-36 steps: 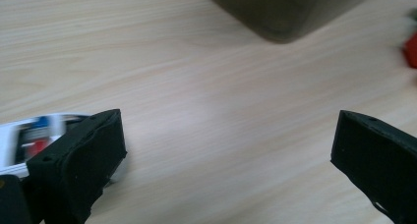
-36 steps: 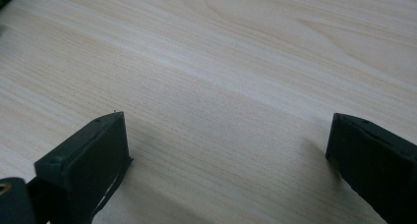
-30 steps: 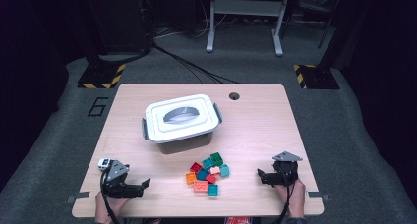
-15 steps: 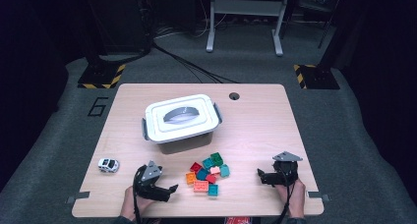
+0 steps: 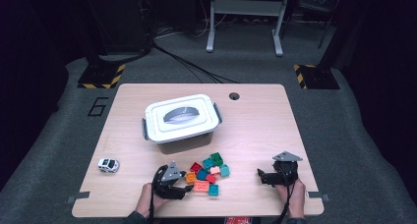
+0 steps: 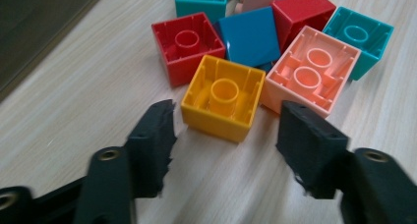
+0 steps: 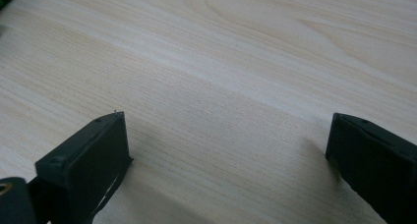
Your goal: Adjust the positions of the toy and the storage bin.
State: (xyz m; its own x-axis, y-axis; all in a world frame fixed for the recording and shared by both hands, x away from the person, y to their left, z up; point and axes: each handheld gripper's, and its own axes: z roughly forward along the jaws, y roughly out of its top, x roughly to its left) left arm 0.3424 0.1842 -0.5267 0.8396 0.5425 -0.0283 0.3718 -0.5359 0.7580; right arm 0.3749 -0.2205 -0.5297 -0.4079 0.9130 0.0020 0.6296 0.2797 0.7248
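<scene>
Yellow brick [image 6: 223, 97] lies upside down just ahead of the left gripper [image 6: 223, 135], centred on its gap — jaws have just been closing, not yet touching it. Right gripper [image 7: 226, 150] rests wide open over bare table [image 7: 246, 47] — well apart.

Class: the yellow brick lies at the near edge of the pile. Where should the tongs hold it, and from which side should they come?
Grip the yellow brick across its two free side walls, coming from the open table side where the left tongs already stand. It lies hollow side up, and the pink brick crowds its far right corner.
</scene>
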